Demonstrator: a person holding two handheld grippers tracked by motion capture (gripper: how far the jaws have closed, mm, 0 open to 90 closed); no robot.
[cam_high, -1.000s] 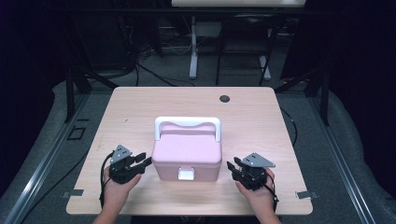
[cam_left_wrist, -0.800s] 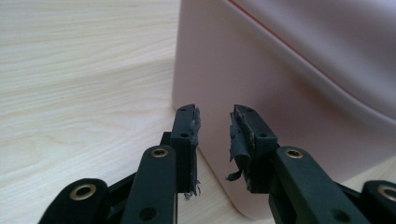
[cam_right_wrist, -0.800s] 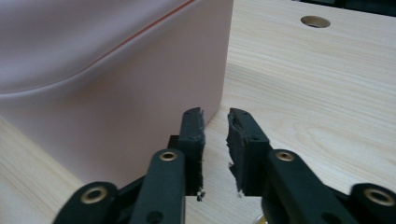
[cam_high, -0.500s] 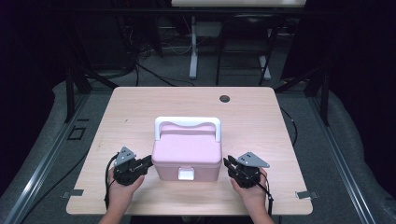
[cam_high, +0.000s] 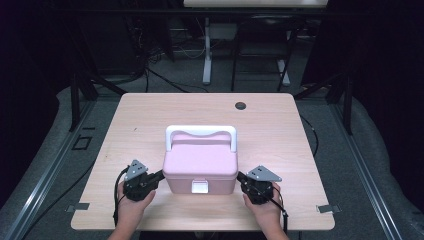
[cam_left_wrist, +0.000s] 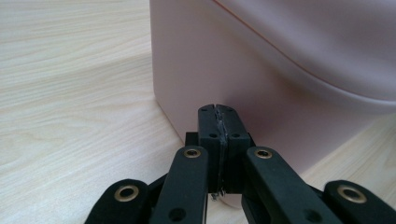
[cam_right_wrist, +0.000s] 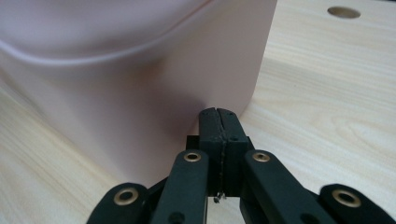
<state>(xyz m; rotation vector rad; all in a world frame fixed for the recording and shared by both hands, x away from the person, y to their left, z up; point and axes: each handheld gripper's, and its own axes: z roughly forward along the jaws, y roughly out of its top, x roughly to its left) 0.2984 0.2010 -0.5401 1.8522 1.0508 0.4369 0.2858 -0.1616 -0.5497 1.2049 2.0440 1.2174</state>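
- On a pale wooden table (cam_high: 280, 125), a pink lidded box (cam_high: 201, 165) sits near the front edge, its white handle (cam_high: 200, 132) at the far side and a white latch (cam_high: 199, 187) facing the person.
- The left gripper (cam_high: 159, 175), jaws pressed fully together and holding nothing, points its tips at the box's left wall, close to its lower corner (cam_left_wrist: 161, 100).
- The right gripper (cam_high: 241, 176), likewise closed and empty, noses up to the right wall.
- A dark round hole (cam_high: 241, 105) marks the table's far side.
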